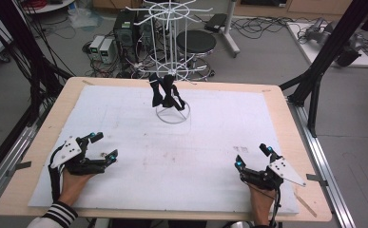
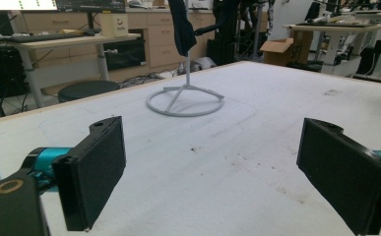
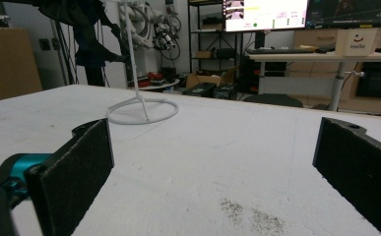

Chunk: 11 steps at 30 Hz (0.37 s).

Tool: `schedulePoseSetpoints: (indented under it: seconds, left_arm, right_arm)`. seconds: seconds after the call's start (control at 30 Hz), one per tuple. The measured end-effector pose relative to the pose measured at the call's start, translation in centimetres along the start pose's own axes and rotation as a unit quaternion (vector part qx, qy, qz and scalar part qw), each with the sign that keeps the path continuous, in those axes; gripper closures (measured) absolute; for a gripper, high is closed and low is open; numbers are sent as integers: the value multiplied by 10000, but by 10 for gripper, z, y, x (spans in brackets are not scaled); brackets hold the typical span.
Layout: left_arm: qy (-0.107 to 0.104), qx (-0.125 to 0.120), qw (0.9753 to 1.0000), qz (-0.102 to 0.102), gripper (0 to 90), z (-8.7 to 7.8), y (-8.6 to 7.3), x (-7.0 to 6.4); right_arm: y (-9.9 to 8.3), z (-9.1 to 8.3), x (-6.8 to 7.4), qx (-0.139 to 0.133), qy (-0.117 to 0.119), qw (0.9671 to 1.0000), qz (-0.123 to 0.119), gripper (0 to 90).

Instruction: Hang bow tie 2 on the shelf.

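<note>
Right now your left gripper [image 1: 104,145] sits at the near left of the bench [image 1: 276,102], resting low over the white mat [image 1: 210,142], and its fingers [image 2: 95,169] stand wide apart with bare mat between them. Your right gripper [image 1: 253,156] sits at the near right of the mat, well apart from the left one, and its fingers [image 3: 75,174] are spread wide too, gripping nothing. Both of your hands come in from the near edge; the left wrist shows a striped cuff [image 1: 58,213].

Ahead of you, at the far middle of the mat, stands the white wire display rack [image 1: 171,71] on its ring base [image 1: 172,113]. A black garment [image 1: 166,94] hangs low on the rack, just above the ring base, draped around the centre pole. In the left gripper view the ring base [image 2: 185,103] lies straight ahead, well beyond the fingers, with the dark cloth [image 2: 180,24] hanging above it at the top edge. In the right gripper view the ring base [image 3: 142,111] lies ahead and to the left of the fingers, and the garment [image 3: 87,19] shows dark at the top left. A few dark smudges [image 3: 249,216] mark the mat near your right gripper. Neither gripper touches the rack or the garment.
</note>
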<state>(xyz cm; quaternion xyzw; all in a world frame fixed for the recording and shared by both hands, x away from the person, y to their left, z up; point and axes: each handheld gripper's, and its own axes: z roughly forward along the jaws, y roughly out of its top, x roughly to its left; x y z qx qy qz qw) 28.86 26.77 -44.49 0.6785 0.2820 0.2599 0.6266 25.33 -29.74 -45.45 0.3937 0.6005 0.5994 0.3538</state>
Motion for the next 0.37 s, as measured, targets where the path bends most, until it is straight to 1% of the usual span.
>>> schedulePoseSetpoints:
  seconds: [0.1,0.13,0.17,0.2,0.3,0.33,0.37]
  left_arm:
    - [54,-35,10000,-17,117,-1,-4,0]
    - [55,-22,10000,36,117,-3,-7,0]
    - [55,-22,10000,36,117,-3,-7,0]
    - [112,-134,9998,7,118,-4,-7,0]
    - [106,-136,9999,-1,118,-4,-8,0]
    - [110,-124,9998,63,118,-4,-8,-1]
    - [110,-124,9998,63,117,-4,-8,-1]
  right_arm:
    - [0,0,0,16,-7,10000,24,10]
    - [0,0,0,16,-5,10000,23,10]
    - [0,0,0,16,-5,10000,23,10]
    - [0,0,0,3,-2,10000,18,10]
    - [0,0,0,14,-5,10000,22,10]
    - [0,0,0,13,-5,10000,23,10]
    - [0,0,0,13,-5,10000,23,10]
